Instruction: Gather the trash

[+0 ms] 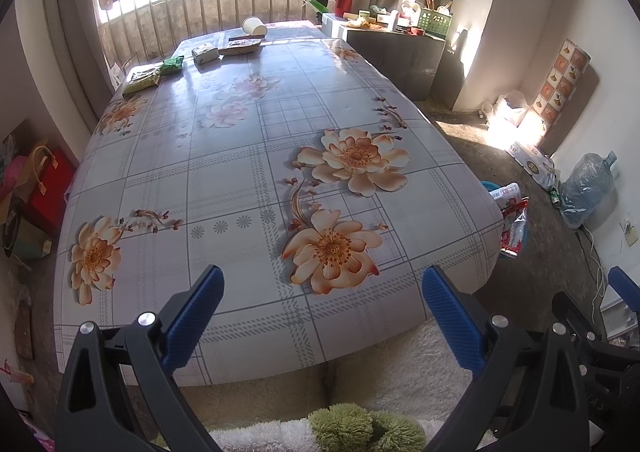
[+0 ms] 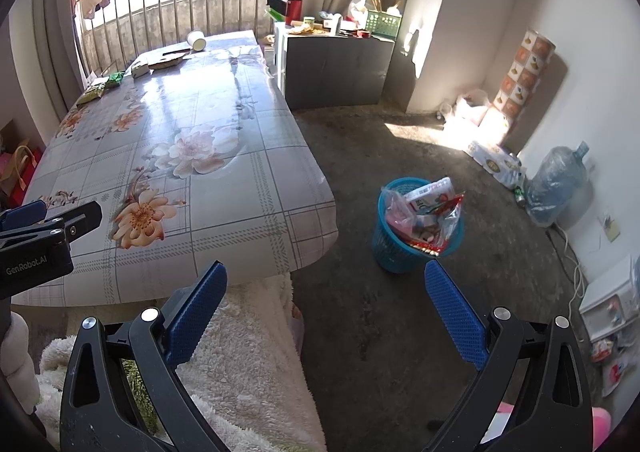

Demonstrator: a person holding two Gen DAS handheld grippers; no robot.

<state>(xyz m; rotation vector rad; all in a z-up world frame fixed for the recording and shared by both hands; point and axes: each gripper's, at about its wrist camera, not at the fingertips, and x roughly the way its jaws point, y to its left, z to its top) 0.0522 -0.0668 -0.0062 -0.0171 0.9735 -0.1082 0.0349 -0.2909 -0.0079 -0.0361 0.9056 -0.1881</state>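
Both grippers, left (image 1: 322, 292) and right (image 2: 326, 288), hang released, their ribbed blue pads spread wide and holding nothing. Crinkled wrappers (image 1: 154, 76) and a tipped paper cup (image 1: 254, 26) lie at the glossy floral table's (image 1: 240, 180) far edge. The blue mesh bin (image 2: 400, 248) stands on the floor beside the table's near right corner, stuffed with packets.

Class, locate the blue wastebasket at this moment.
In the right wrist view the blue wastebasket stands on the floor, right of the table's near corner, stuffed with wrappers.
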